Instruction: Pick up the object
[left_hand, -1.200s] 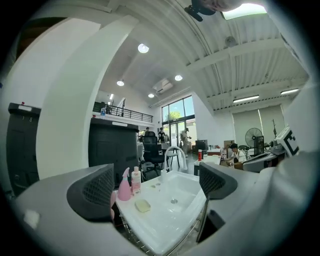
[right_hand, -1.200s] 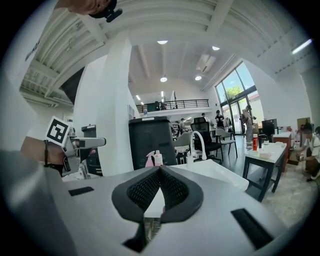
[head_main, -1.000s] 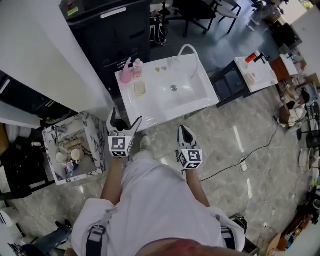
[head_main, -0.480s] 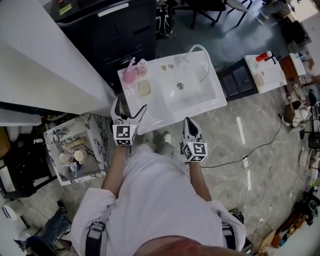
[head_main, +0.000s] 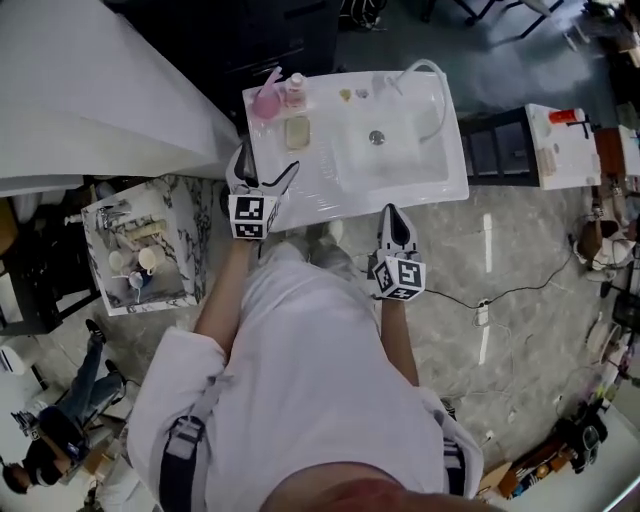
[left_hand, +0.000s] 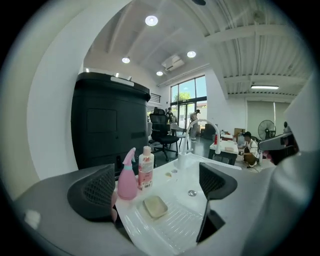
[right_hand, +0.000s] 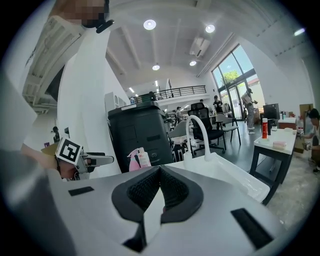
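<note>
The soap bar (head_main: 297, 132) (left_hand: 155, 206) lies on the left side of the sink (head_main: 425, 172), just in front of a pink spray bottle (head_main: 266, 103) (left_hand: 127, 181) in the back left corner, while your left gripper (head_main: 270, 160) (left_hand: 155, 187) hovers over the front left edge with its 2 jaws wide apart and empty, and your right gripper (head_main: 391, 215) (right_hand: 160, 187) hangs just off the front edge with its jaws together on nothing.
</note>
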